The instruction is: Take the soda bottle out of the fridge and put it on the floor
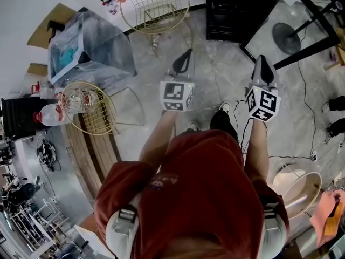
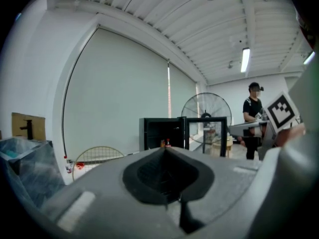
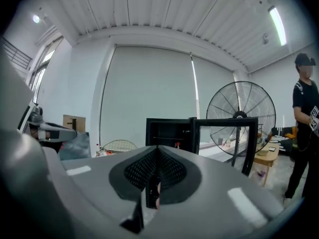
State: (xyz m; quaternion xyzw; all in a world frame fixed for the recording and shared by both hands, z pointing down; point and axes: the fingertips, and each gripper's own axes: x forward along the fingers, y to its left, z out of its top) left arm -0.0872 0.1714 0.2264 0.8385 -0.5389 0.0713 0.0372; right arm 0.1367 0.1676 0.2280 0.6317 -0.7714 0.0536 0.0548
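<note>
The black fridge (image 3: 168, 125) stands open, well ahead of both pairs of fingers; the left gripper (image 2: 165, 150) is clenched tight on nothing; the right gripper (image 3: 157, 148) is likewise pressed together and empty; the small soda bottle (image 3: 177, 144) sits inside the fridge, far beyond the fingertips.

Pedestal fan (image 3: 240, 114) stood at right, person in black (image 3: 303, 108) right of it, gold wire basket (image 1: 154, 4) sat on grey floor (image 1: 215, 74), second wire basket (image 1: 91, 112) lay beside wooden bench (image 1: 86, 154).
</note>
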